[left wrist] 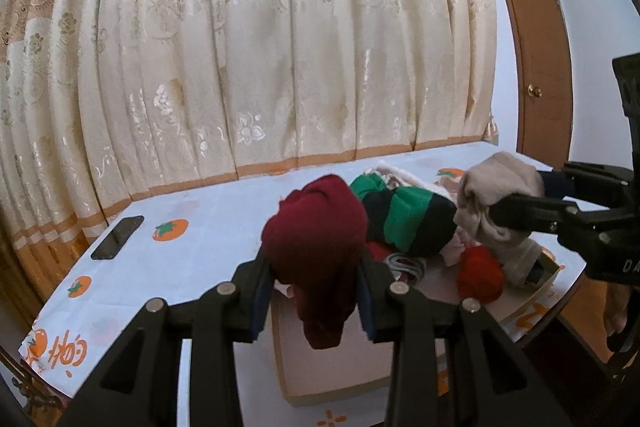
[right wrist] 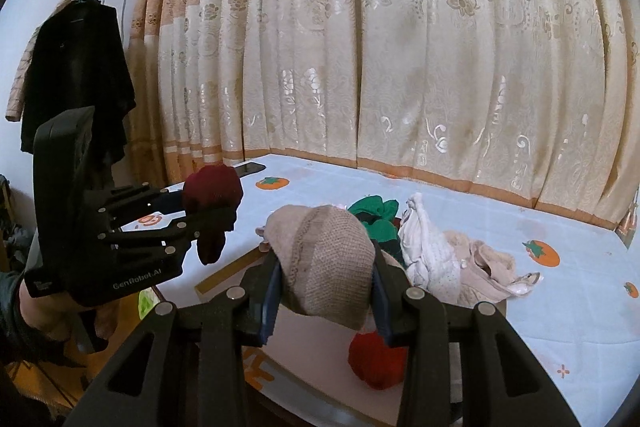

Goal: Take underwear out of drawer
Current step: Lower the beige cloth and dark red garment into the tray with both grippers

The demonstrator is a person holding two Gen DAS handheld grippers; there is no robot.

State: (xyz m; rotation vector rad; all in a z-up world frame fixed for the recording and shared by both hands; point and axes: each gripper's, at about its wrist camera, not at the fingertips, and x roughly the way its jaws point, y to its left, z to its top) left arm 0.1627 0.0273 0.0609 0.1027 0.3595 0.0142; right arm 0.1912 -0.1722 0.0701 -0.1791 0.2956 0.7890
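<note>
My left gripper (left wrist: 316,287) is shut on a dark red piece of underwear (left wrist: 316,239) and holds it above the shallow cardboard drawer box (left wrist: 332,371). It also shows in the right wrist view (right wrist: 212,223), at the left. My right gripper (right wrist: 326,291) is shut on a beige knitted piece (right wrist: 328,259), also raised over the box; it shows in the left wrist view (left wrist: 500,211) at the right. A bright red rolled piece (right wrist: 376,359) lies in the box. A green and black piece (left wrist: 408,223) lies behind, among other garments.
The table (left wrist: 192,251) has a white cloth with orange fruit prints. A black phone (left wrist: 117,237) lies at its far left. White and pink garments (right wrist: 440,259) are piled on the right. A curtain (left wrist: 260,47) hangs behind. A dark coat (right wrist: 76,79) hangs at the left.
</note>
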